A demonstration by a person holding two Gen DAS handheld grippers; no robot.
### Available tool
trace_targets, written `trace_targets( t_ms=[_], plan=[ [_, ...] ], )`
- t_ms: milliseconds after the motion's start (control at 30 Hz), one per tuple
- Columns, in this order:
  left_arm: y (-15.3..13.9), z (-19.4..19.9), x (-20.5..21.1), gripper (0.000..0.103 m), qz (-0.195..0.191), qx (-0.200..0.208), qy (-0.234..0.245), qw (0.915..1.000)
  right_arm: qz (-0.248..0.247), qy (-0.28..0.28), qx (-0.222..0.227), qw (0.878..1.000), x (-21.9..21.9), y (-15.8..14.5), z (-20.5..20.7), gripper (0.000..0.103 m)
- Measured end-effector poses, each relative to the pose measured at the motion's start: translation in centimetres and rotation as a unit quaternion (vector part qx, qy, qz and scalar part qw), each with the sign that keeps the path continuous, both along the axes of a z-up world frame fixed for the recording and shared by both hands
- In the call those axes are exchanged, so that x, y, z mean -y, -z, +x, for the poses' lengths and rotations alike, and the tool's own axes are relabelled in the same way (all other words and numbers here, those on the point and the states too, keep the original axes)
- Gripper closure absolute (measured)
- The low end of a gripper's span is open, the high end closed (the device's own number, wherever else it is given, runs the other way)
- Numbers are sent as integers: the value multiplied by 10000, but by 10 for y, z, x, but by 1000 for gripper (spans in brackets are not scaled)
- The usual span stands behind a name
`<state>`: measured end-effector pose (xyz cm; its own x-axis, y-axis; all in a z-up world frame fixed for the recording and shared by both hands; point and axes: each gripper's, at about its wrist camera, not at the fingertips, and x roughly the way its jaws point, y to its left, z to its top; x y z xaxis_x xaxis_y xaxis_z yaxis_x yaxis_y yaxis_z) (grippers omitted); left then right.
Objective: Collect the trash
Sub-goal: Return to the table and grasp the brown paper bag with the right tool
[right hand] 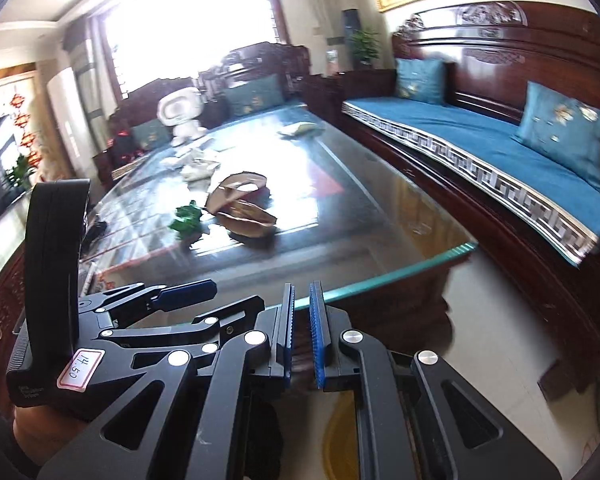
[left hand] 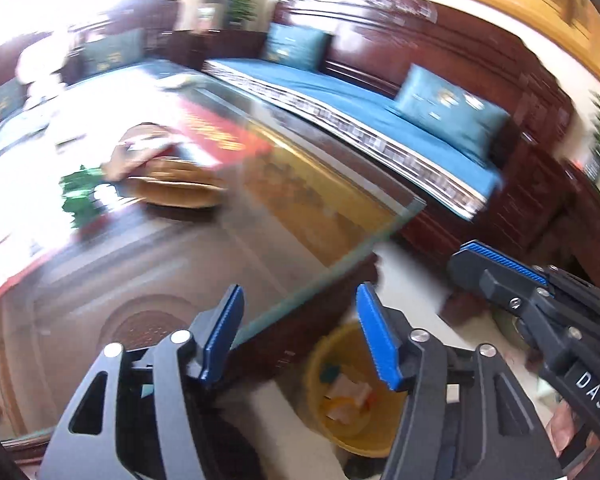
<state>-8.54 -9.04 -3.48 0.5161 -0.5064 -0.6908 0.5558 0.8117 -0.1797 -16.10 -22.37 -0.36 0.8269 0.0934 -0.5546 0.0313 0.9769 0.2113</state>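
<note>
My left gripper [left hand: 300, 300] is open and empty, held over the near corner of the glass-topped table [left hand: 332, 272], above a yellow trash bin [left hand: 320, 364] on the floor with paper scraps inside. It also shows in the right wrist view [right hand: 188, 296]. My right gripper [right hand: 302, 292] has its jaws nearly together with nothing between them; it shows at the right of the left wrist view [left hand: 500, 264]. On the table lie a brown torn cardboard piece [right hand: 242, 212], a crumpled green wrapper [right hand: 186, 218], white paper scraps [right hand: 198, 166] and a far piece [right hand: 300, 130].
A wooden sofa with blue cushions [right hand: 480, 140] runs along the right of the table, with a tiled floor gap [right hand: 492, 340] between. A white robot toy [right hand: 182, 114] stands at the table's far end. More wooden seats [right hand: 252, 92] stand behind.
</note>
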Motion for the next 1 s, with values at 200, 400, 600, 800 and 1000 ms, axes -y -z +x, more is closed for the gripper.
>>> trace_targets(
  t_ms=[200, 400, 600, 800, 1000],
  plan=[
    [-6, 48, -61, 35, -48, 113, -1061, 9943, -12, -538, -34, 9985, -31, 0, 72, 94],
    [-4, 91, -95, 34, -54, 79, -1605, 9870, -74, -810, -143, 9966, -52, 7, 123, 74],
    [1, 118, -100, 26, 14, 95, -1800, 9836, -502, -827, -180, 9951, -58, 14, 156, 38],
    [5, 133, -106, 26, 30, 38, -1953, 9807, -943, -1188, -647, 9863, -62, 35, 200, 38],
    [10, 142, -112, 26, 77, -20, -2056, 9786, -1206, -1364, -861, 9795, -68, 52, 220, 38]
  ],
)
